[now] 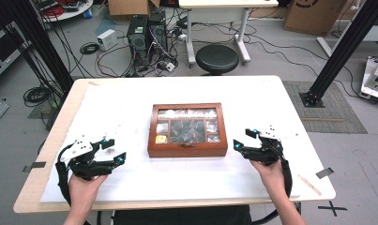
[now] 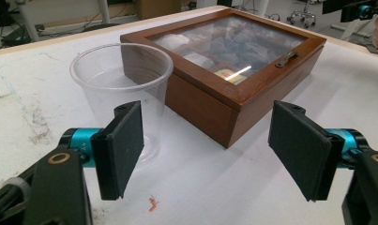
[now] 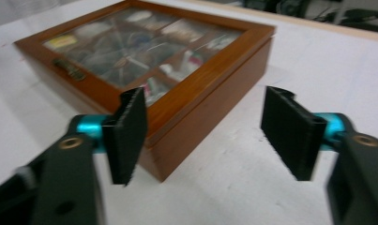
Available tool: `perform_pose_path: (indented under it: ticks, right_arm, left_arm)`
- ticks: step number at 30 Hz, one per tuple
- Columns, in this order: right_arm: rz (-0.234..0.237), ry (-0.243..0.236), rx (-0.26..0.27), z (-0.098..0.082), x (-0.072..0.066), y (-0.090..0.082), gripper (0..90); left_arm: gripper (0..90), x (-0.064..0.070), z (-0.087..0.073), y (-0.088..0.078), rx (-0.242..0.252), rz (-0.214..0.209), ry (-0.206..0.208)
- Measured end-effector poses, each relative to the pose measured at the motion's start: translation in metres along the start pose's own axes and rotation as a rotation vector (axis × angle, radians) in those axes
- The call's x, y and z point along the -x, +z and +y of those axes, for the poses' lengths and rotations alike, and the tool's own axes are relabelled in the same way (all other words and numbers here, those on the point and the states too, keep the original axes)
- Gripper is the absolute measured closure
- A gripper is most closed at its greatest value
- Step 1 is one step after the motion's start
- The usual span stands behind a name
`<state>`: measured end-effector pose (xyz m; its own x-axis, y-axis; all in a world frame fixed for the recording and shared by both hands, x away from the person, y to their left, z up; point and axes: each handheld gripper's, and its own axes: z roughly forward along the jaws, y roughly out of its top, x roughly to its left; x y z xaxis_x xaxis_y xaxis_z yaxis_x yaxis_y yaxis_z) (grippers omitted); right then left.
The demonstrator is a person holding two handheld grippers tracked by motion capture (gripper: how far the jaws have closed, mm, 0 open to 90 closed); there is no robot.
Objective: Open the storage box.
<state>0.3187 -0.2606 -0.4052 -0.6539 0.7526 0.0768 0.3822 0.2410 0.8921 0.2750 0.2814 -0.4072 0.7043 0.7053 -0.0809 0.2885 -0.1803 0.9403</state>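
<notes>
A brown wooden box (image 1: 187, 130) with a glass lid lies shut in the middle of the white table; small packets show in its compartments and a brass latch (image 2: 287, 58) sits on its front. A clear plastic cup (image 2: 121, 89) stands upright just left of the box. My left gripper (image 1: 112, 151) is held left of the box, open, its jaws (image 2: 207, 140) empty and pointing at the cup and the box's near corner. My right gripper (image 1: 240, 139) hovers close to the box's right front corner (image 3: 161, 173), open (image 3: 205, 133), with nothing touching its pads.
The white sheet (image 1: 130, 98) covers most of the wooden tabletop. Behind the table stand a black stool (image 1: 217, 57), computer towers (image 1: 147, 35) and tangled cables. Black frame posts (image 1: 339, 51) rise at both sides. A strip of tape (image 1: 324, 172) lies at the right front corner.
</notes>
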Motion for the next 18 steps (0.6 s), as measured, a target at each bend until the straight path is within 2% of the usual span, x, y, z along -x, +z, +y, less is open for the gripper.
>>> perform_pose_path:
  ticks: [1,4,8,14,18]
  right_arm:
    - [0.026,-0.015,-0.027,-0.001,-0.002,0.004,35.6]
    - [0.058,-0.034,-0.070,-0.002,-0.005,0.009,35.7]
    - [0.083,-0.050,-0.116,-0.003,-0.007,0.014,38.8]
    - [0.109,-0.043,-0.171,-0.005,-0.008,0.021,43.5]
    - [0.122,-0.054,-0.209,-0.006,-0.009,0.026,50.9]
  left_arm:
    - [26.9,0.000,0.000,0.000,0.000,-0.001,-0.003]
    - [26.8,0.000,0.000,0.001,-0.005,-0.001,-0.002]
    - [26.9,0.000,0.000,0.002,-0.007,-0.002,0.002]
    - [26.8,0.001,0.001,0.004,-0.014,-0.004,0.007]
    - [26.9,0.001,0.000,0.003,-0.015,-0.002,0.008]
